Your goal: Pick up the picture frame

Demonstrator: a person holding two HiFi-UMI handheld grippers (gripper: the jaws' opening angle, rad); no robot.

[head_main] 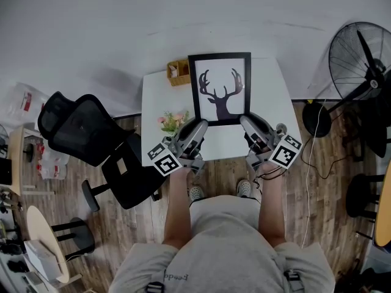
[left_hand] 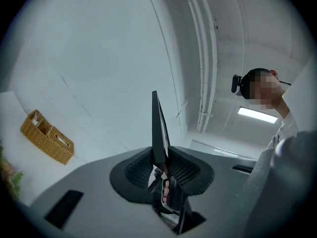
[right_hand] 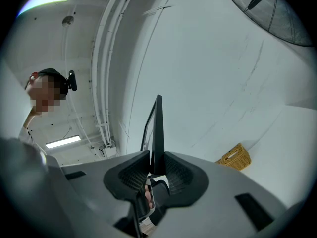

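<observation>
Both left gripper and right gripper clamp the picture frame.

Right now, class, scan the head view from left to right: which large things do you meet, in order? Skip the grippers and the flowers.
office chair → wicker basket → picture frame → fan

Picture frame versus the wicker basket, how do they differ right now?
The picture frame is black-edged and flat, with an antlered silhouette; the wicker basket is tan and woven. The picture frame is clamped at its near edge by the left gripper and right gripper; the wicker basket stands untouched on the table. The picture frame looks far bigger than the wicker basket. Both are rectangular.
</observation>
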